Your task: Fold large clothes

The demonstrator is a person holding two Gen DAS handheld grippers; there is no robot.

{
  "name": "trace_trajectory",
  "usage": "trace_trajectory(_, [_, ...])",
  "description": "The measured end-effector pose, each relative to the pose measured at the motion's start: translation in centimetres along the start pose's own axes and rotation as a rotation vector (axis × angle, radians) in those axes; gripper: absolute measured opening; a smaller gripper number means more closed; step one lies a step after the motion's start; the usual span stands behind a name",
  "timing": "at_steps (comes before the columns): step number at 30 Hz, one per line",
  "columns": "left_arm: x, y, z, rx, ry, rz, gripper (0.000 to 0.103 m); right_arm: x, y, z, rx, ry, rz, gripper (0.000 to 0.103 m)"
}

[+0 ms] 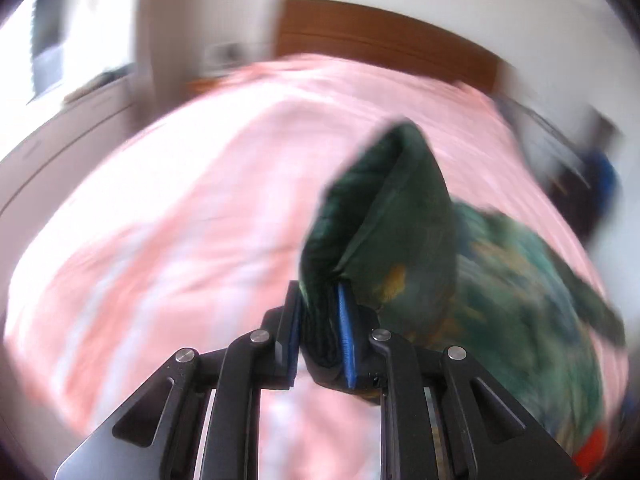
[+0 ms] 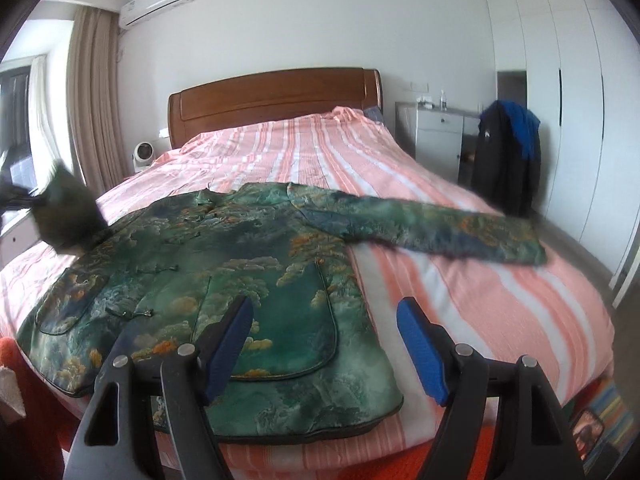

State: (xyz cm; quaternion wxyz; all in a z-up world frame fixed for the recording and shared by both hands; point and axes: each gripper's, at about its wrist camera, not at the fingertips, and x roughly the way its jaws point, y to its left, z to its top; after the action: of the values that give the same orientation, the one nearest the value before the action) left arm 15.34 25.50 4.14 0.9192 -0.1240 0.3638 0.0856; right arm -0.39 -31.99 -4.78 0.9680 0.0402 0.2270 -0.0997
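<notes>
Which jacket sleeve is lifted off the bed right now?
The sleeve at picture left, pinched in the left gripper; the other sleeve lies flat across the bedspread.

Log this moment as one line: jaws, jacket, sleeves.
left gripper: shut on lifted sleeve | right gripper: jaws open, empty | green patterned brocade jacket: flat on pink striped bed | other sleeve: spread out

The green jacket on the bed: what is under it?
Under the green jacket lies the pink striped bedcover, visible all around it. What the cover looks like directly beneath the jacket is hidden.
</notes>
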Motion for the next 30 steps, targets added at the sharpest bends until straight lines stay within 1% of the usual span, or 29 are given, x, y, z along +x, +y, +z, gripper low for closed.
trace_trajectory(2, [0.3, 5.7, -0.8, -0.109, 0.001, 0.119, 0.016, 0.0, -0.3, -0.2, 0.025, 0.016, 0.007, 0.074])
trace_trajectory(3, [0.9, 8.6, -1.7, -0.159, 0.013, 0.189, 0.016, 0.3, -0.3, -0.4, 0.031, 0.029, 0.011, 0.074])
trace_trajectory(4, [1.8, 11.7, -3.0, -0.212, 0.044, 0.252, 0.017, 0.4, -0.2, -0.5, 0.031, 0.035, 0.013, 0.074])
trace_trajectory(5, [2.4, 13.4, -3.9, -0.247, 0.068, 0.277, 0.019, 0.7, 0.0, -0.6, 0.027, 0.045, 0.017, 0.074])
trace_trajectory(6, [2.9, 15.1, -5.2, -0.295, 0.092, 0.319, 0.019, 1.0, 0.2, -0.7, 0.022, 0.053, 0.021, 0.074])
trace_trajectory(7, [2.8, 16.6, -6.6, -0.346, 0.101, 0.357, 0.025, 1.1, 0.4, -0.7, 0.016, 0.059, 0.024, 0.074])
trace_trajectory(8, [2.3, 17.6, -7.9, -0.396, 0.089, 0.361, 0.033, 1.3, 0.6, -0.8, 0.008, 0.066, 0.025, 0.074])
trace_trajectory(10, [0.7, 18.0, -9.5, -0.44, 0.035, 0.336, 0.071, 1.3, 1.0, -1.0, -0.01, 0.072, 0.024, 0.074])
trace_trajectory(12, [-1.3, 16.9, -10.5, -0.43, -0.027, 0.344, 0.085, 1.1, 1.2, -1.2, -0.024, 0.07, 0.019, 0.074])
trace_trajectory(13, [-2.3, 16.0, -10.7, -0.41, -0.053, 0.339, 0.088, 1.1, 1.3, -1.3, -0.028, 0.069, 0.017, 0.076])
trace_trajectory(14, [-2.8, 15.5, -10.2, -0.39, -0.066, 0.324, 0.089, 1.1, 1.3, -1.3, -0.028, 0.069, 0.016, 0.077])
trace_trajectory(17, [-4.3, 11.2, -9.9, -0.324, -0.095, 0.232, 0.092, 1.5, 1.3, -1.4, -0.029, 0.08, 0.02, 0.077])
trace_trajectory(19, [-5.1, 8.3, -9.0, -0.268, -0.117, 0.164, 0.098, 1.9, 1.4, -1.5, -0.032, 0.094, 0.022, 0.077])
trace_trajectory(21, [-5.3, 4.7, -8.5, -0.197, -0.124, 0.107, 0.099, 2.1, 1.5, -1.6, -0.036, 0.103, 0.025, 0.077])
trace_trajectory(25, [-4.6, -1.7, -9.0, -0.096, -0.083, 0.013, 0.099, 2.1, 1.5, -1.6, -0.038, 0.103, 0.026, 0.077])
trace_trajectory(28, [-4.5, -5.2, -10.5, -0.092, -0.06, -0.055, 0.099, 2.0, 1.3, -1.7, -0.025, 0.102, 0.023, 0.079])
trace_trajectory(30, [-4.6, -7.3, -11.5, -0.085, -0.06, -0.104, 0.099, 2.1, 0.9, -1.7, -0.01, 0.106, 0.021, 0.08])
